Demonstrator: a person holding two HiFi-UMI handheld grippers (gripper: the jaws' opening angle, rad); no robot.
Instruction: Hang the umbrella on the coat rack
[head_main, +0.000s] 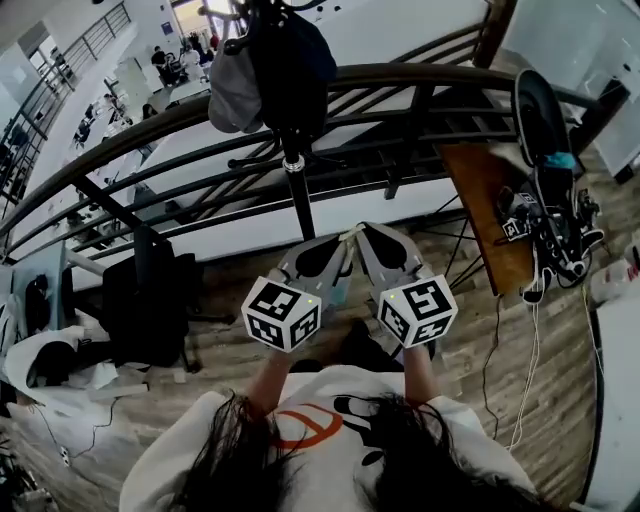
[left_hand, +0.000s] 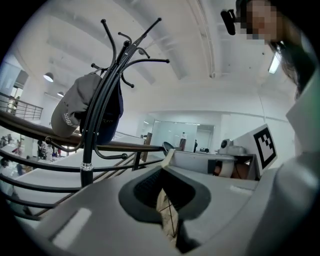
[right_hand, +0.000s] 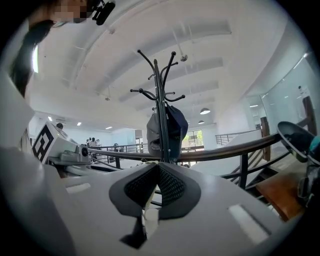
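Grey fingers (left_hand: 145, 189) on the left gripper (left_hand: 167, 159): loose or shut?
– Shut tight on a pale strip (left_hand: 166, 210). Squeezed right between the dark pads.

And the right gripper (right_hand: 157, 169)?
– Same. Clenched on a pale strip too, low down between its fingers (right_hand: 172, 187).

Close to each other?
– Yes. Side by side in front of the person's white shirt (head_main: 320, 420), together at the tips, marker cubes (head_main: 282, 313) toward the person. Both pointed at the coat rack (head_main: 298, 195).

And the umbrella?
– Hard to find. Not plain in any view. Only that pale strip in both pinches, and cannot tell whether part of it.

Anything on the coat rack?
– A grey cap (head_main: 235, 90) and a dark blue cap (head_main: 292, 60), hung up high on the hooks. Black pole just this side of the curved railing (head_main: 420, 75). Wood floor (head_main: 470, 350) down below.
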